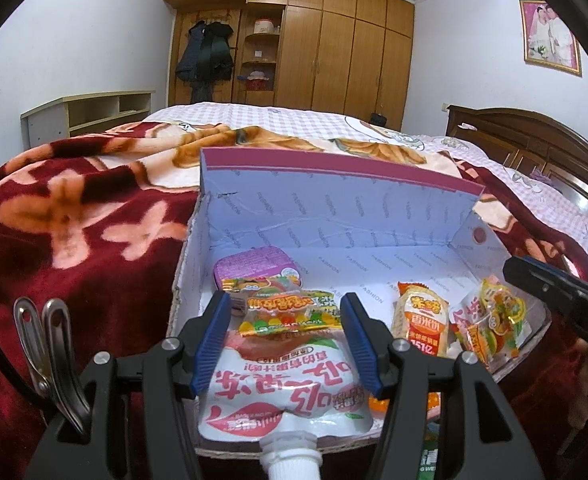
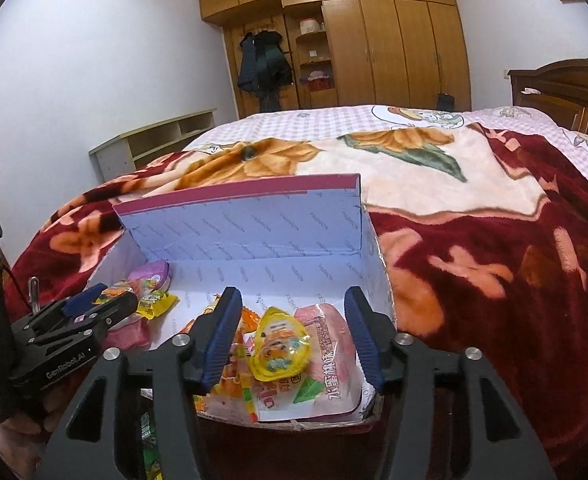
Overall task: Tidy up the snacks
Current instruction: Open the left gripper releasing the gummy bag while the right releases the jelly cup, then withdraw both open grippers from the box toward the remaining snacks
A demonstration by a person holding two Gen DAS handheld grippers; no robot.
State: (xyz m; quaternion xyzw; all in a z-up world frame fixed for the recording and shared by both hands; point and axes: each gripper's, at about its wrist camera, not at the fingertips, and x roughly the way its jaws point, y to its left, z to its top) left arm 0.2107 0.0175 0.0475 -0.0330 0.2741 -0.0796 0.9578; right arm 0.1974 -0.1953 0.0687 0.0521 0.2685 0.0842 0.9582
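Note:
An open cardboard box (image 1: 333,208) with a white lining and a magenta rim lies on the bed. In the left wrist view my left gripper (image 1: 286,344) has its blue pads against the sides of a white and pink jelly pouch (image 1: 282,392). Its spout points at the camera, and a gummy packet (image 1: 290,312) lies on its far end. A purple tub (image 1: 254,268), a rice cracker pack (image 1: 419,326) and a burger gummy pack (image 1: 493,316) also sit in the box. My right gripper (image 2: 290,340) stands open over a yellow jelly cup (image 2: 280,344), which rests on a pink packet (image 2: 333,364) without touching the pads.
The box (image 2: 246,224) rests on a red flowered blanket (image 2: 493,280) covering the bed. A wooden headboard (image 1: 533,140) is at the right, with a wardrobe (image 2: 373,40) and a low shelf (image 1: 94,112) behind. A green packet (image 2: 150,448) lies in front of the box.

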